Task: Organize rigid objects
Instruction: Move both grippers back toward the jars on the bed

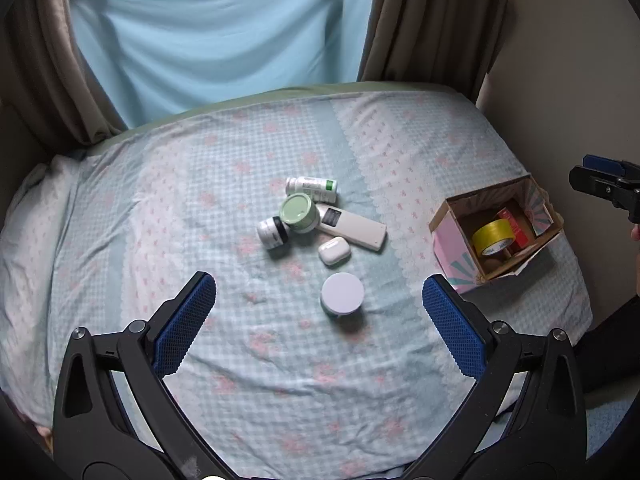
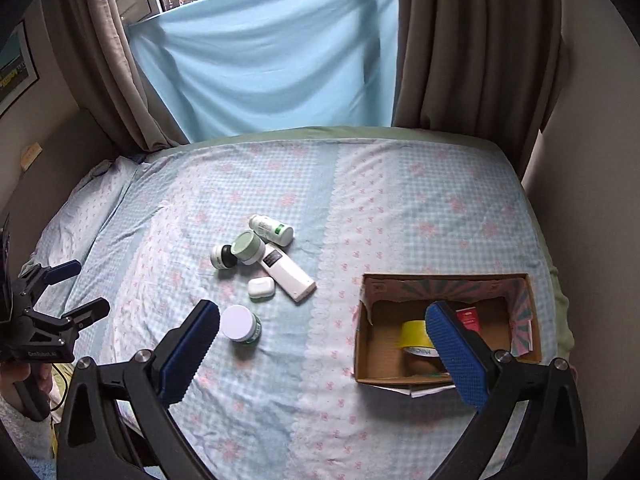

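Several small items lie mid-bed: a white bottle [image 1: 312, 189] [image 2: 272, 229], a green-lidded jar [image 1: 298, 213] [image 2: 249, 246], a black-and-white jar [image 1: 273, 233] [image 2: 223, 257], a white remote [image 1: 352, 226] [image 2: 286, 270], an earbud case [image 1: 334, 251] [image 2: 261, 288] and a white-lidded jar [image 1: 342, 294] [image 2: 240, 324]. My left gripper [image 1: 320, 283] [image 2: 85, 287] hovers open and empty near the white-lidded jar. My right gripper [image 2: 323, 311] [image 1: 588, 177] is open and empty, near the cardboard box [image 1: 452, 248] [image 2: 444, 278], which holds yellow tape [image 1: 493, 236] [image 2: 414, 334] and a red carton [image 1: 516, 226] [image 2: 468, 318].
The checked bedsheet [image 1: 280, 380] covers a bed with a pillow [image 2: 92, 208] at the left. Brown curtains [image 2: 472, 40] and a blue cloth [image 2: 272, 52] hang behind the far edge. A wall [image 1: 568, 60] stands to the right of the box.
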The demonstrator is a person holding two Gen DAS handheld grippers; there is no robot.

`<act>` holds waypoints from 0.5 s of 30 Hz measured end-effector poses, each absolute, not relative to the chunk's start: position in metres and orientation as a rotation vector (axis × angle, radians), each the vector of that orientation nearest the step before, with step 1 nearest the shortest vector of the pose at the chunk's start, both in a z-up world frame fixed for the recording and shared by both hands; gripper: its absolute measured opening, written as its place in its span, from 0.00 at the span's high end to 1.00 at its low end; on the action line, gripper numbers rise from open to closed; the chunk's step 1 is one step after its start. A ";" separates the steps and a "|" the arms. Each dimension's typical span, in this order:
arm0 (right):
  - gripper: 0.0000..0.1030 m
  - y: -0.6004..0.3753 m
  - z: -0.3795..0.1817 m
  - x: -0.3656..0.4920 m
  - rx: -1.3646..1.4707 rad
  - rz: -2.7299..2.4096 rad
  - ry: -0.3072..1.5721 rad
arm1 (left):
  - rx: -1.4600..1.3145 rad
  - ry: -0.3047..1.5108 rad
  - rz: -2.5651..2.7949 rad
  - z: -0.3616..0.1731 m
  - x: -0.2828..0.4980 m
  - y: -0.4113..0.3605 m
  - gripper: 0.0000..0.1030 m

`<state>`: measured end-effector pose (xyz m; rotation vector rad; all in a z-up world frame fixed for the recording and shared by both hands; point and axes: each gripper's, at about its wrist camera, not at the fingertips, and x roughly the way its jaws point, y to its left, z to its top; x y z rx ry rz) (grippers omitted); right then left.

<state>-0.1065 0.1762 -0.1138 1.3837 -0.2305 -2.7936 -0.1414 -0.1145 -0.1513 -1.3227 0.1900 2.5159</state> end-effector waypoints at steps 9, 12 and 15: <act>0.00 0.091 -0.130 -0.156 1.372 -2.749 -0.205 | -1.276 0.300 2.328 -0.196 -0.211 -0.177 0.00; 0.00 0.069 -0.149 -0.179 1.390 -2.702 -0.126 | -1.253 0.341 2.261 -0.221 -0.236 -0.181 0.00; 0.00 0.050 -0.170 -0.199 1.419 -2.644 -0.011 | -1.243 0.381 2.209 -0.248 -0.257 -0.175 0.00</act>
